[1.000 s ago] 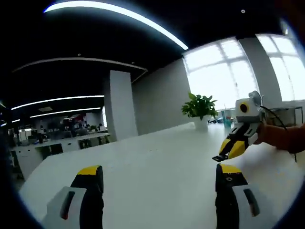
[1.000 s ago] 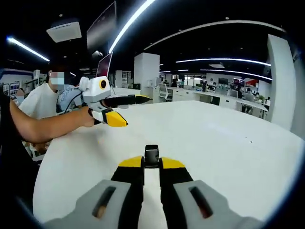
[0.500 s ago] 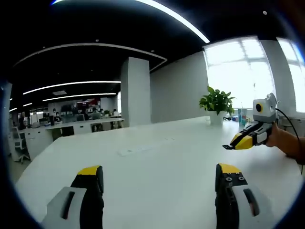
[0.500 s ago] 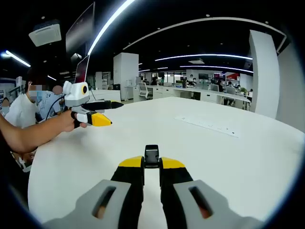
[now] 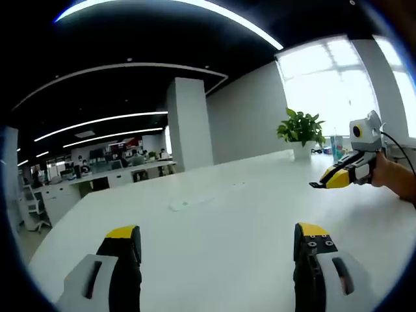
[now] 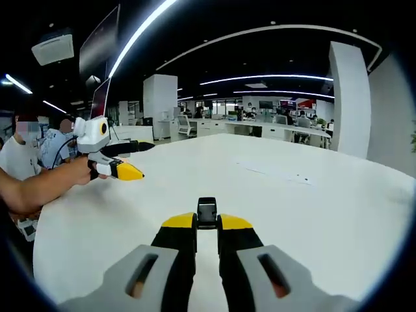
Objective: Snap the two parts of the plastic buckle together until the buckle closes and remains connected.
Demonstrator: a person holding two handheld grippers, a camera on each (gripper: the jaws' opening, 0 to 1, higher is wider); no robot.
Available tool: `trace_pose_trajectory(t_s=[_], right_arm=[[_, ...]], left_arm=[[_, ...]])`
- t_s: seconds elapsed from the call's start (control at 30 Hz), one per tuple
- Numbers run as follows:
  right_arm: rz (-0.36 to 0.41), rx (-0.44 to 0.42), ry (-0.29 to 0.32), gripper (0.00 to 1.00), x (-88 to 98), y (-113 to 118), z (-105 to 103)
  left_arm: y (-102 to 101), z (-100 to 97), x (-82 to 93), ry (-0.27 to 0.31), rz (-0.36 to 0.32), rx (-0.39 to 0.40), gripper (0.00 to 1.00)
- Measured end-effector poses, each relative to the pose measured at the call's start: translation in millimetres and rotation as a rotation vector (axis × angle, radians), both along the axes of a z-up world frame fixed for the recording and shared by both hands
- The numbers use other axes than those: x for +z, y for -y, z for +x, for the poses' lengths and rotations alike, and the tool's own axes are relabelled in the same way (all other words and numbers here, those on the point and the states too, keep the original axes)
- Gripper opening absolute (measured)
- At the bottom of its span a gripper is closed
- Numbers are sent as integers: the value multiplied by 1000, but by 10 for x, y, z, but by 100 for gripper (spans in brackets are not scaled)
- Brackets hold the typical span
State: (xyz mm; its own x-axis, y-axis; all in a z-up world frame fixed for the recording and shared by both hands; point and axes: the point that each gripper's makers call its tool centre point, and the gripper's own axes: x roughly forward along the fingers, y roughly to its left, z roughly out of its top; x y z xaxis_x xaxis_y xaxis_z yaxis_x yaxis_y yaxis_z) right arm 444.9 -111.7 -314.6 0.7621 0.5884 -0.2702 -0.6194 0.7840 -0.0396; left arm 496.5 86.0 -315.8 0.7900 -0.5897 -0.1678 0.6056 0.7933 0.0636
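Your right gripper [image 6: 207, 229] has its jaws nearly closed on a small black buckle part [image 6: 207, 212], which stands pinched at the very tips and pokes out ahead of them. Your left gripper [image 5: 218, 239] has its jaws spread wide with nothing between them, just bare white table [image 5: 214, 221] ahead. Seen from the right gripper view, that left gripper sits well off to the left and farther out, its yellow tips apart; from the left gripper view, the right gripper is far to the right with a thin dark piece at its tip. The mating half of the buckle can't be made out on the table in either view, possibly because it is too small or sits below the jaws, so find it before you do anything else. Judging from this, the step in hand is getting the second half into the empty left jaws: grip it by its body so the open end faces out. Then bring the two tips together on one line, keep the pinched part square, and push straight until it latches.
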Motion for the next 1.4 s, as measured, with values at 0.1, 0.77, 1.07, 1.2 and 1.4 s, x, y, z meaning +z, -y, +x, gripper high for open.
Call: trace_pose_trajectory(t_s=[0.1, 0.77, 1.07, 1.2, 1.4], right_arm=[[-4, -27, 2, 9, -6, 43, 45], [-32, -87, -26, 9, -128, 51, 117], [-27, -100, -26, 9, -154, 55, 186], [-35, -99, -31, 9, -179, 51, 197], [-31, -103, -33, 9, -179, 60, 235]], left_arm=[[-30, 27, -34, 6, 35, 23, 99], [-54, 3, -2, -25, 30, 33, 98], [-29, -7, -141, -47, 109, 9, 88], [-50, 5, -133, -49, 98, 18, 86], [-80, 15, -134, -35, 123, 37, 87]])
